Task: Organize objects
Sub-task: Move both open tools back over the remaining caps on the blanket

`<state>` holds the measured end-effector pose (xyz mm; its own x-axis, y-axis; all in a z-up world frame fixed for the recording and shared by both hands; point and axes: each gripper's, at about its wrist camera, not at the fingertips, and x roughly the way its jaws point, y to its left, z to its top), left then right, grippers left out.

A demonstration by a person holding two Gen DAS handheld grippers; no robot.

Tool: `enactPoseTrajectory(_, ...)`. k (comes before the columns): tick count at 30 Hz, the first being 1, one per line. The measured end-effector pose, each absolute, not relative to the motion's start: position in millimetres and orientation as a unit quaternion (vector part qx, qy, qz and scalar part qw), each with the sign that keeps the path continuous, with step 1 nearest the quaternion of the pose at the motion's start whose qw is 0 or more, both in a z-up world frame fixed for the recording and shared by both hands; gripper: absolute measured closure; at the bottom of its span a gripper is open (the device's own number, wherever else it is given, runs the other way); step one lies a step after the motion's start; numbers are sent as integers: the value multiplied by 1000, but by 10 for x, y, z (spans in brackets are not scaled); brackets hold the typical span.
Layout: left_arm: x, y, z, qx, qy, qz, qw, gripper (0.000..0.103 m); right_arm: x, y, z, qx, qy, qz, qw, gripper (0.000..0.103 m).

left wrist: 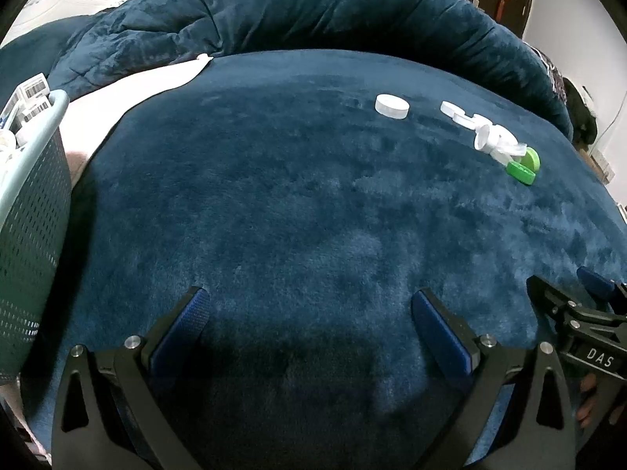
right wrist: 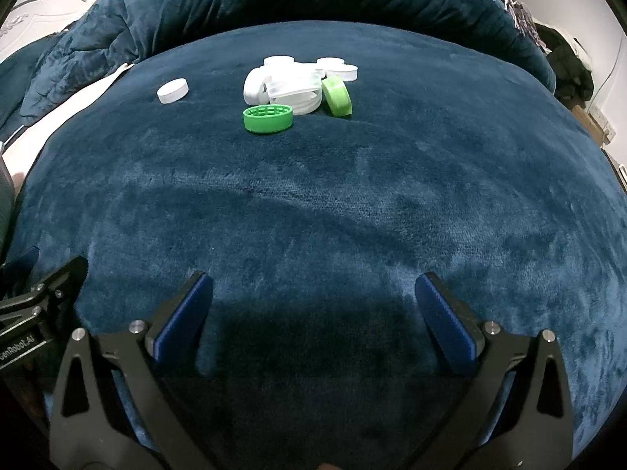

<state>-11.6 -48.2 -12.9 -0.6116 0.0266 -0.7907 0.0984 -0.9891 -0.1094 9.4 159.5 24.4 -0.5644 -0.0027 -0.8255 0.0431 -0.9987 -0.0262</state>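
White and green plastic lids lie heaped on the dark blue blanket, one white lid apart. Right gripper and left gripper are spread wide, empty, above the blanket.

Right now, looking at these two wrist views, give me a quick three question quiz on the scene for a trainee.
1. True or false: the right gripper is shut on a green cap.
2. How many green caps lie by the pile of white caps?
3. Which stands apart from the pile: A) the lone white cap, B) the ribbed green cap, C) the tilted green cap?

Key: 1 false, its jaws stand wide open and empty. 2 two. 3 A.
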Motion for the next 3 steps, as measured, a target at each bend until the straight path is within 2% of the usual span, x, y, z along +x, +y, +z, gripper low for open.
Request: enactPoseTrajectory(3, -109, -479, -131, 439, 68, -896, 22, 0, 97, 1591, 243, 465, 22, -885, 13, 0)
